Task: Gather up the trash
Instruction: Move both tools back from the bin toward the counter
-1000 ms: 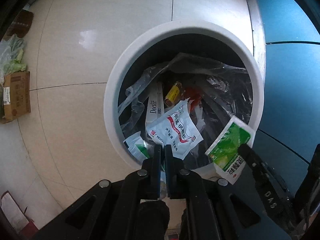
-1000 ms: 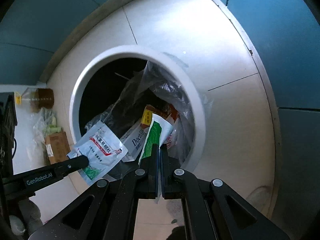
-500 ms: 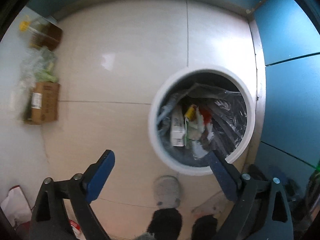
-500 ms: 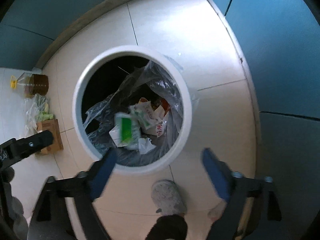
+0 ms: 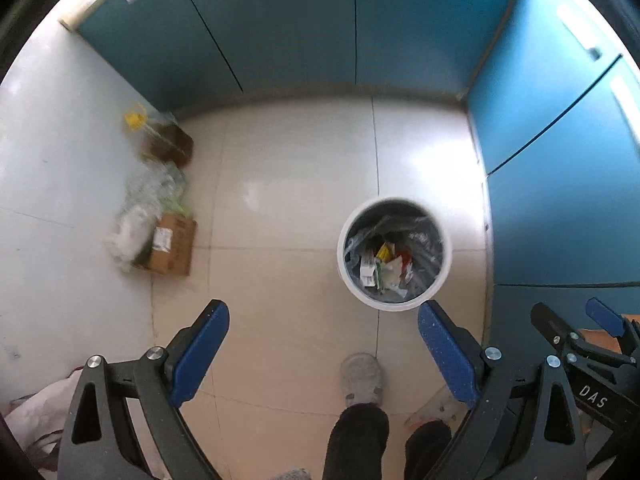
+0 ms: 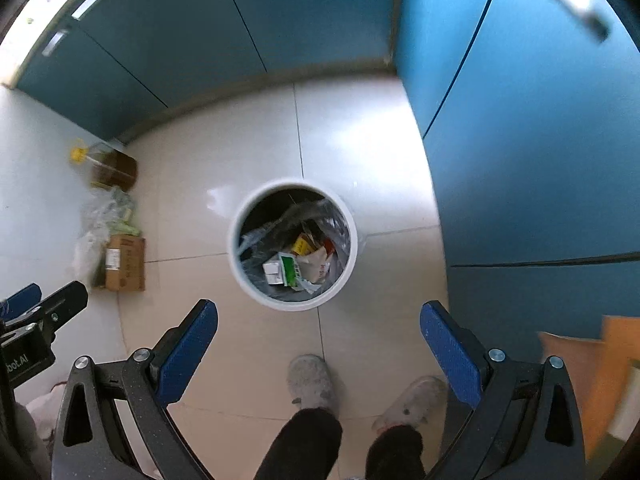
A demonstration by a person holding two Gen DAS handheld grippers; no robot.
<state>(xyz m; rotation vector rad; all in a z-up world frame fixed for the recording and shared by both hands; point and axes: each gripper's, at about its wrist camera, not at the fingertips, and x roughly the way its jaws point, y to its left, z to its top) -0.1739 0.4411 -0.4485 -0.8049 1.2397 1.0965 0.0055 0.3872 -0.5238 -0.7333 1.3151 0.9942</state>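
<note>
A white round bin (image 5: 341,252) (image 6: 233,246) with a clear liner stands on the tiled floor far below both grippers. Inside it lie packets and wrappers (image 5: 384,268), among them a green-and-white packet (image 6: 290,266) and a white sachet (image 6: 319,267). My left gripper (image 5: 322,312) hangs high over the floor, wide open and empty, with the bin just past its right finger. My right gripper (image 6: 319,308) points straight down with its jaws opening and nothing between them. Each gripper shows at the edge of the other's view: right gripper (image 5: 568,308), left gripper (image 6: 52,292).
Blue cabinet doors (image 5: 560,160) line the back and right sides. By the left wall sit a cardboard box (image 5: 172,250), plastic bags (image 5: 148,200) and an oil bottle (image 5: 164,142). The person's slippered feet (image 6: 310,380) stand just short of the bin. Something orange (image 6: 600,368) blurs at the right.
Both grippers were shut on packets at the bin's mouth; they opened, the packets fell into the bin, and both grippers rose high, so the bin now looks small.
</note>
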